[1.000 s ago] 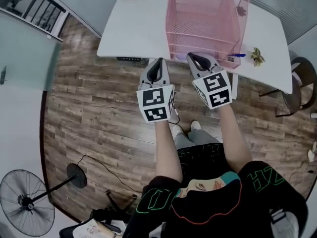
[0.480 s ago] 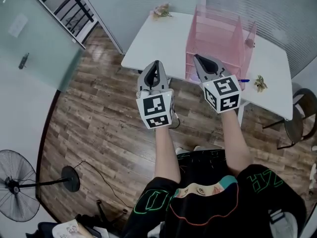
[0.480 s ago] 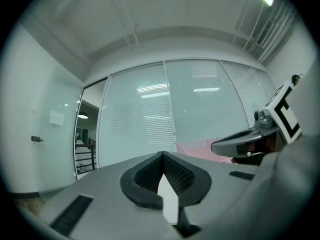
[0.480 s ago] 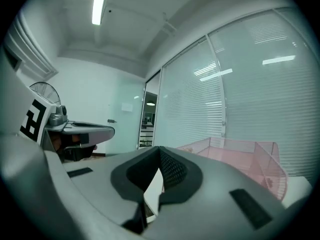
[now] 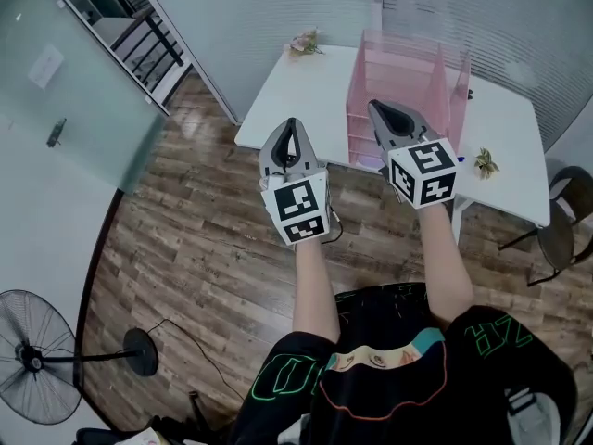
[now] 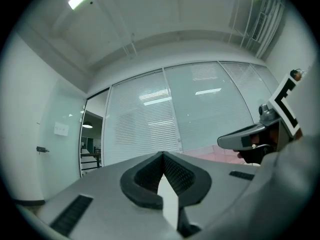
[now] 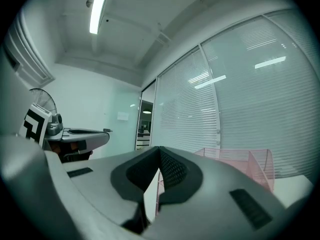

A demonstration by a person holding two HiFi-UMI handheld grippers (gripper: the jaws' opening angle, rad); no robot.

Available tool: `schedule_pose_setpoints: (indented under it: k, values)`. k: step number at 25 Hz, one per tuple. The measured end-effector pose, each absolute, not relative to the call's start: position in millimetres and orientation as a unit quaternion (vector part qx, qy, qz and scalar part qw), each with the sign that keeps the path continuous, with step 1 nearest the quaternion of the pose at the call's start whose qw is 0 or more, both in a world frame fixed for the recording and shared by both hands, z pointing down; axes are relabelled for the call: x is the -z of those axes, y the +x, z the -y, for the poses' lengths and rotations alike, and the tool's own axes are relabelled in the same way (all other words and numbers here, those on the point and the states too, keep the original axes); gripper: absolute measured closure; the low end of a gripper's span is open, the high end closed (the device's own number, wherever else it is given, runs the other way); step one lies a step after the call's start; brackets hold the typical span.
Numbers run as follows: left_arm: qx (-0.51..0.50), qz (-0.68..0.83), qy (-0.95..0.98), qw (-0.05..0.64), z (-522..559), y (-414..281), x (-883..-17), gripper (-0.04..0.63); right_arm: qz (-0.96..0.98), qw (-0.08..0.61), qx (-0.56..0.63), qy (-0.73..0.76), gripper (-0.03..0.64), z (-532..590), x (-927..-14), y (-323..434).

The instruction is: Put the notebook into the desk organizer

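Observation:
A pink wire-mesh desk organizer (image 5: 408, 72) stands on the white table (image 5: 296, 100) and also shows low at the right in the right gripper view (image 7: 250, 164). No notebook is in view. My left gripper (image 5: 292, 125) is held in the air before the table's near edge, jaws shut and empty (image 6: 162, 155). My right gripper (image 5: 375, 108) points toward the organizer's front, also shut with nothing in it (image 7: 159, 149). Both gripper views look up at glass walls with blinds and the ceiling.
Small dried sprigs lie on the table at the far left (image 5: 304, 41) and at the right (image 5: 484, 163), and a blue pen (image 5: 460, 159) pokes out beside the organizer. A chair (image 5: 559, 221) stands right of the table, a floor fan (image 5: 37, 364) at lower left on the wooden floor.
The head view has swung up and back, so the table and organizer appear farther off and more of the glass wall shows. Both grippers stay side by side, jaws still shut.

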State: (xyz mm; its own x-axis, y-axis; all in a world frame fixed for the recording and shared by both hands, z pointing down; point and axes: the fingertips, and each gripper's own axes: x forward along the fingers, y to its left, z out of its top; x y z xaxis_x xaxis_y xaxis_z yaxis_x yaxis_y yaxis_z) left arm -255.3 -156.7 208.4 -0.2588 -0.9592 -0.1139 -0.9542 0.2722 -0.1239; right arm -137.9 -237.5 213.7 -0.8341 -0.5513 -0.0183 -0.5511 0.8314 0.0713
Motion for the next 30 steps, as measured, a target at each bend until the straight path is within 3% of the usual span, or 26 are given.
schedule_pose_setpoints:
  k: [30]
  values:
    - [-0.013, -0.778, -0.623, 0.076, 166.1, -237.2, -221.6, 0.597, 0.958, -0.004, 0.048, 0.283, 0.615, 239.3, -217.8, -124.5]
